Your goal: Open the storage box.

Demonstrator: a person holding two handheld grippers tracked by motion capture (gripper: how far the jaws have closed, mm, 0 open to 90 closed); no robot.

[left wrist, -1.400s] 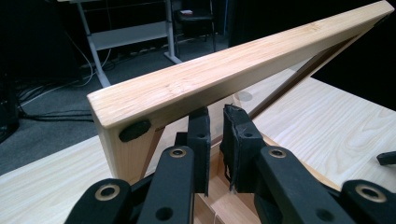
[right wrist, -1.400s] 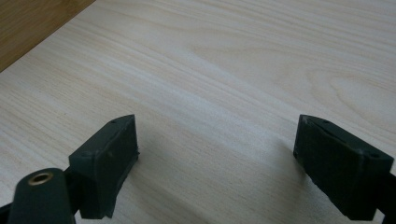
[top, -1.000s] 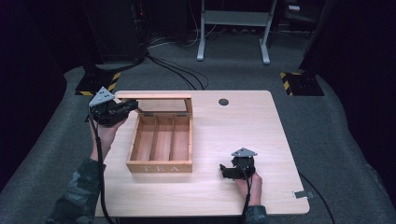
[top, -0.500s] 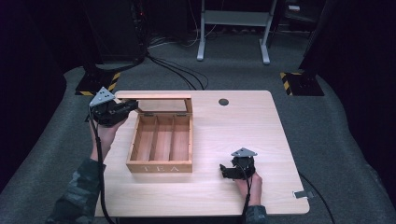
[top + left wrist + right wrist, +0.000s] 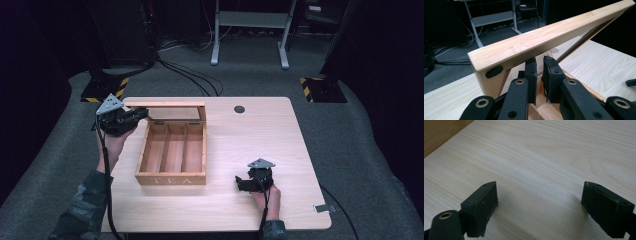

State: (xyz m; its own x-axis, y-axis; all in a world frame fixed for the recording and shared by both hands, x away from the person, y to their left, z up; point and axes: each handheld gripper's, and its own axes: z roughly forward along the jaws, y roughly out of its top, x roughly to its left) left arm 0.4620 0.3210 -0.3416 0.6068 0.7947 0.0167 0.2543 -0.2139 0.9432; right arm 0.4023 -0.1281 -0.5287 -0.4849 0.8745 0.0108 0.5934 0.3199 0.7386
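At the left of the high view we see our left gripper (image 5: 131,116), black, topped by a grey three-cornered plate, a black cable trailing down over a camouflage sleeve (image 5: 82,205). Lower right, our right gripper (image 5: 243,182) looks the same. In the left gripper view brass-ringed screws dot the black arms.

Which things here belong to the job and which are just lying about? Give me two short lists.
In the job:
- tea box, open, its three compartments bare
- lid, stood up
- left tongs, nearly shut at the lid's edge

Lying about:
- right tongs, open, idle over the table
- round hole in the tabletop
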